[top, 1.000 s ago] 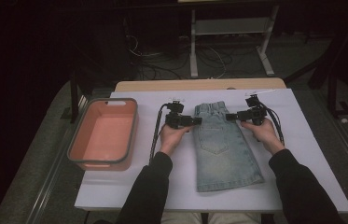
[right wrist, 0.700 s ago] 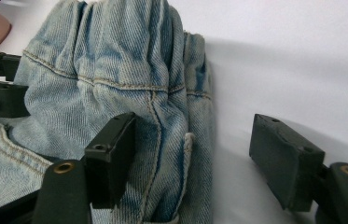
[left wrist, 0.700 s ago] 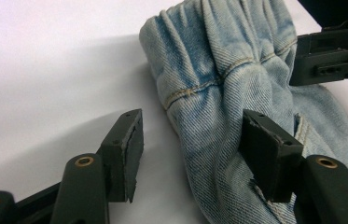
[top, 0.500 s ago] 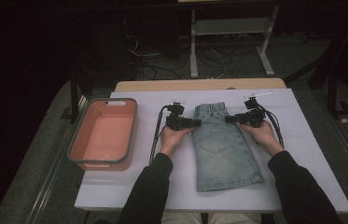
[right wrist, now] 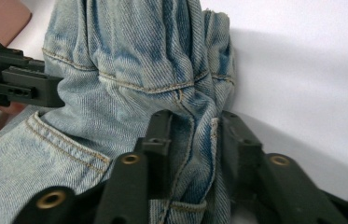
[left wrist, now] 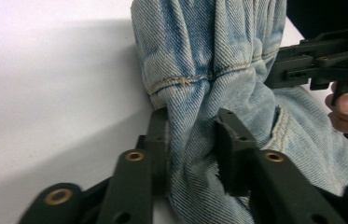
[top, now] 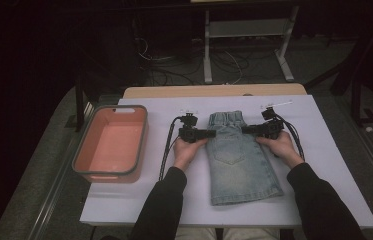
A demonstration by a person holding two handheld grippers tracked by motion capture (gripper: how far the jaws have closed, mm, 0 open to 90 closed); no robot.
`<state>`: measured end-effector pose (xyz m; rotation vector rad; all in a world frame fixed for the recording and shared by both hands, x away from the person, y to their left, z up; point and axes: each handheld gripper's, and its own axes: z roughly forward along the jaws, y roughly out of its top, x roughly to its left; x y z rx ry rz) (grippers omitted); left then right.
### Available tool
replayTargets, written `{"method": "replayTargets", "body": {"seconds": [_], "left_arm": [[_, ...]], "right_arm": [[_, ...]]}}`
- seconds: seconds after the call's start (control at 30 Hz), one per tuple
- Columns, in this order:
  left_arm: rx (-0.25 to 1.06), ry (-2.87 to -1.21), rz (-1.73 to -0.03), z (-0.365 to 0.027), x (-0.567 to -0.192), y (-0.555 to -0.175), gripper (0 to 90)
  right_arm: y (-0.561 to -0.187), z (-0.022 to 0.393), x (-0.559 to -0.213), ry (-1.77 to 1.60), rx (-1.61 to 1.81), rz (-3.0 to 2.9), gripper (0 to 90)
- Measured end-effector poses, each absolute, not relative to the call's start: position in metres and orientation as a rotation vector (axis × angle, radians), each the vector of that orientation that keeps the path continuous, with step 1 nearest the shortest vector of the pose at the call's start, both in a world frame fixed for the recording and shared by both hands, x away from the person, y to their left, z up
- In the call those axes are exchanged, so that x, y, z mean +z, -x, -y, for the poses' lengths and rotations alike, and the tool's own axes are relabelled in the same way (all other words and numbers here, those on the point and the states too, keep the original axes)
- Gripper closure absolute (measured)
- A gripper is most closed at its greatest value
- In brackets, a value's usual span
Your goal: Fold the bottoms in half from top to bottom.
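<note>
Item: denim garment (top: pixel 239 160), pale blue, washed, with a back pocket and orange topstitching; it lies flat near the middle of the bench (top: pixel 334 165), waistband toward the far edge, hem toward the person. Condition: body smooth, waistband bunched at both sides where it is gripped. Left gripper (top: pixel 205 133): at the garment's left edge just below the waistband; its jaws have just been closing and now pinch a gathered fold of denim, the cloth squeezed tight between them in the left gripper view (left wrist: pixel 192 140). Right gripper (top: pixel 250 129): at the matching spot on the right edge; its jaws have likewise just been closing and hold a ridge of fabric along the side seam, seen close in the right gripper view (right wrist: pixel 195 140). Both jaws stand narrow, each taken up by a thickness of cloth. Hands: the left hand (top: pixel 186 150) and right hand (top: pixel 279 146) rest low on the bench surface, dark sleeves behind them. Surroundings: a salmon-pink bin (top: pixel 110 142) with a grey rim stands on the bench well to the left of the garment, apart from it; nothing seen inside. Step in hand, as judged: securing a two-point hold on the waist, likely ahead of a lift or fold. Next move calls for raising both sides evenly, keeping the grips level so the denim neither slips nor twists.
</note>
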<state>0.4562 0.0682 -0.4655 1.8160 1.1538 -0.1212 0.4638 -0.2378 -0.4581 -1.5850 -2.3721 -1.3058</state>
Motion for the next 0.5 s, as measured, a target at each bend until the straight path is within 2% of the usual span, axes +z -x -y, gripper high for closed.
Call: {"method": "replayTargets", "body": {"seconds": [0.13,0.5], "left_arm": [[-0.120,-1.818,-1.159,-0.067,-0.464,-0.455,81.1],[-0.014,-1.880,-1.097,-0.062,-0.450,-0.455,85.7]], "right_arm": [[-0.464,0.239,-0.459,1.588,-1.286,2.356,78.0],[-0.466,0.244,-0.455,1.588,-1.337,2.322,80.9]]}}
